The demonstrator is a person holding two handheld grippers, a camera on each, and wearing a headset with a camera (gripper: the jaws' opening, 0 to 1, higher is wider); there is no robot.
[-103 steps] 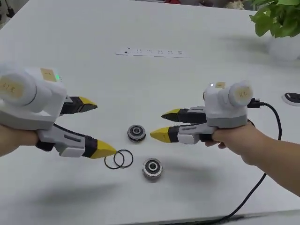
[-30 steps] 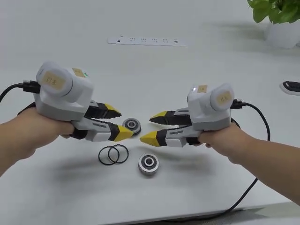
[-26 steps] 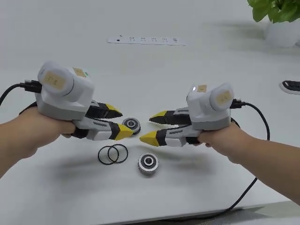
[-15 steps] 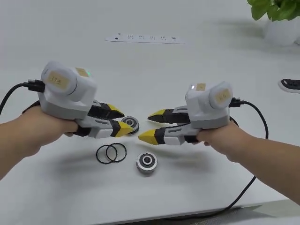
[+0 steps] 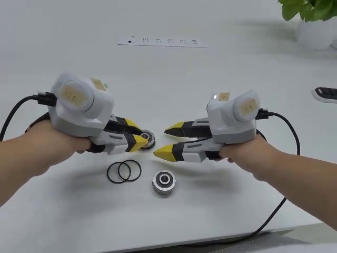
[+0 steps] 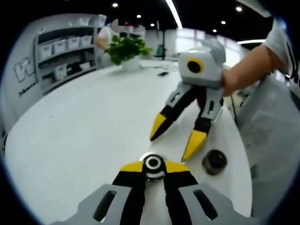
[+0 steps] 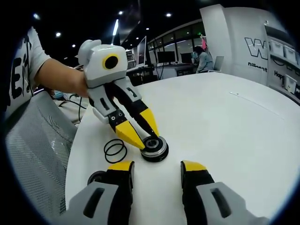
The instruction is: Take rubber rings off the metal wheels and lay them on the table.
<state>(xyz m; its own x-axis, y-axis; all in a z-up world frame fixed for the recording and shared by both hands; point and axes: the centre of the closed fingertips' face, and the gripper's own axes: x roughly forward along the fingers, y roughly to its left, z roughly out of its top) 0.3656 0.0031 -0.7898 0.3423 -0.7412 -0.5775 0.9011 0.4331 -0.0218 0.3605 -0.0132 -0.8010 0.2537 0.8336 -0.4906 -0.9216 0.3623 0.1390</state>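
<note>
Two black rubber rings [image 5: 124,171] lie overlapping on the white table [image 5: 221,74], with a metal wheel [image 5: 164,181] just to their right. A second metal wheel [image 5: 148,139] lies behind them. My left gripper [image 5: 138,138] reaches it from the left, and its yellow tips are shut on that wheel [image 6: 153,164]. My right gripper [image 5: 169,141] faces it from the right, open, its tips short of the wheel [image 7: 155,147]. The rings [image 7: 115,150] lie left of that wheel in the right gripper view. The other wheel [image 6: 214,161] lies free.
A white power strip [image 5: 160,41] lies at the back of the table. A potted plant [image 5: 310,13] stands at the back right, and a small black object [image 5: 326,94] sits at the right edge. Black cables [image 5: 284,205] trail from both grippers.
My left gripper has come in from the left and narrowed its wide-open jaws onto the rear wheel. The right gripper has hardly shifted; rings and near wheel stay put.
</note>
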